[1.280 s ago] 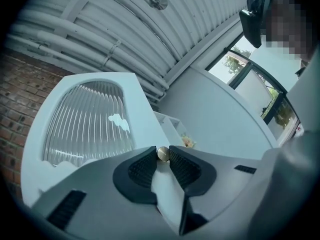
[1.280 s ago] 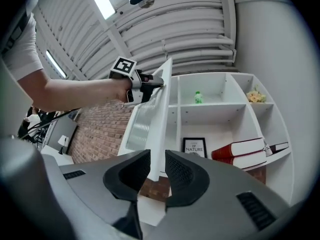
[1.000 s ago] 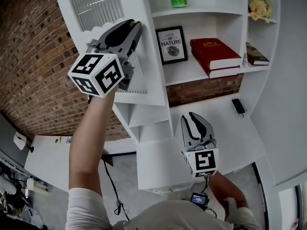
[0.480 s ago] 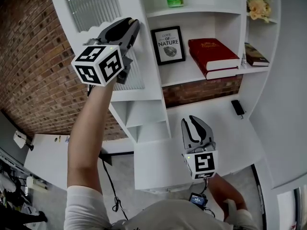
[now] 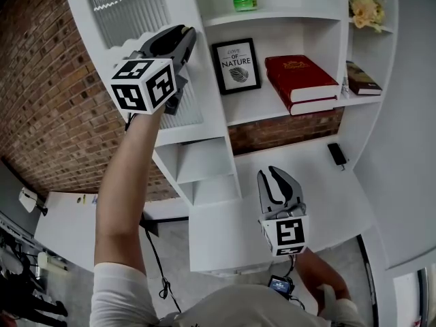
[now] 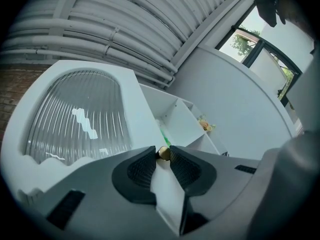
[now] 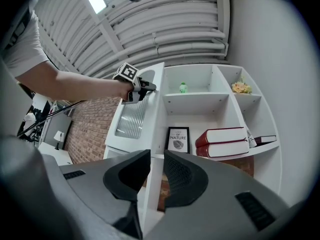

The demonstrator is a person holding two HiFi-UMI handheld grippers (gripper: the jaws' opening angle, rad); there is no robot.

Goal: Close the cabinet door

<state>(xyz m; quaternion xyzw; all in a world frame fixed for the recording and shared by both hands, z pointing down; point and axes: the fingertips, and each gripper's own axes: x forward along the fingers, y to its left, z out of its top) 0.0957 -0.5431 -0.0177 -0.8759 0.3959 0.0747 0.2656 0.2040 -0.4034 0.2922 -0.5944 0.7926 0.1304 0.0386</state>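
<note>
Trainee: How will the white cabinet door with the ribbed glass pane (image 5: 133, 9) handle?

Mentor: Light and stiff, I'd judge, swinging easily on its hinges. The painted frame looks slick and the glass is the fragile part, so a slam is the risk. Take it by the free edge at the small brass knob (image 6: 163, 153), never by the pane.

Trainee: Where does it stand?

Mentor: Ajar at the upper left of the white open shelf unit (image 5: 286, 16). Its knob edge is near the bay with the framed print. Which opening it shuts over I cannot tell.

Trainee: And the left gripper (image 5: 184, 35)?

Mentor: Raised to that edge. Its jaws straddle the door's rim, the ribbed black pads (image 6: 140, 171) look closed against it on either side, and the knob sits right at the tips.

Trainee: The other one?

Mentor: The right gripper (image 5: 276, 172) hangs low in front of the lower shelves, well apart from the door. Its jaws are parted with nothing between them.
</note>
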